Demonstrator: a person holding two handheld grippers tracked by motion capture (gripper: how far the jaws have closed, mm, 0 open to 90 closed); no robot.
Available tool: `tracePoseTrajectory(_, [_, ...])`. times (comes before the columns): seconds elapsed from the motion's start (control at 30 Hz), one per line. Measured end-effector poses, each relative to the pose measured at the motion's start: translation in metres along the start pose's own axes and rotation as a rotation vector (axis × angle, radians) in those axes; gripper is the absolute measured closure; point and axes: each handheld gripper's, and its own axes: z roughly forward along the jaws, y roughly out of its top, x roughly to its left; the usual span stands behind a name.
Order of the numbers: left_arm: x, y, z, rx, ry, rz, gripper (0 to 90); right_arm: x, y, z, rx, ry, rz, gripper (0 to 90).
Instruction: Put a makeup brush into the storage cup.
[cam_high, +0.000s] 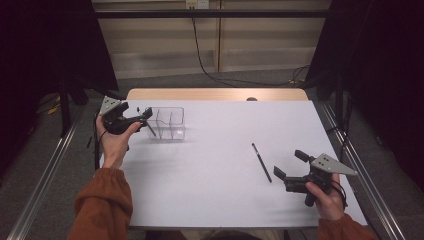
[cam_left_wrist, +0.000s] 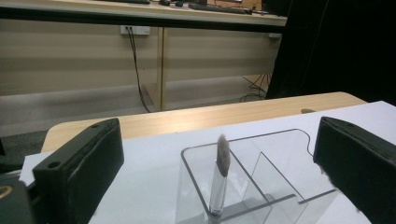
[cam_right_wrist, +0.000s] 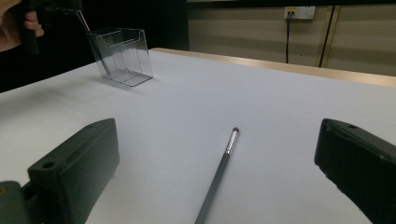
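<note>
Table (cam_high: 220, 200): flat white top with a pale wood strip along the far edge, smooth and matte.
Holder (cam_high: 169, 123): clear plastic box, thin dividers inside, at far left on the table.
Left gripper (cam_high: 141, 116): black blocky jaws spread wide, just left of the holder, nothing between them (a brush stands close below).
Right gripper (cam_high: 286, 163): at near right, jaws wide apart and empty, resting low by the table.
Brush (cam_left_wrist: 220, 175): upright in the holder's left compartment, shiny clear handle, soft grey bristle tuft on top.
Pencil (cam_high: 261, 161): slim dark stick with a silver band, lying flat just left of the right gripper.
</note>
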Motion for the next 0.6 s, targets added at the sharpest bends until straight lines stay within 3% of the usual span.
tracePoseTrajectory(0.2, [0.001,0.000,-0.011,-0.004,-0.007,0.000,1.8,0.000,0.000,0.000,-0.001,-0.001,-0.002,0.0])
tracePoseTrajectory(0.27, [-0.001,0.001,-0.013,0.013,0.017,0.024,2.0,0.000,0.000,0.000,-0.002,0.000,-0.003,0.0])
tracePoseTrajectory(0.4, [-0.004,0.000,-0.020,0.009,0.021,0.040,3.1,0.000,0.000,0.000,-0.003,-0.001,-0.004,0.0])
tracePoseTrajectory(0.6, [-0.008,-0.002,-0.034,0.003,0.004,0.047,3.9,-0.001,0.000,0.000,-0.001,-0.006,-0.004,0.0])
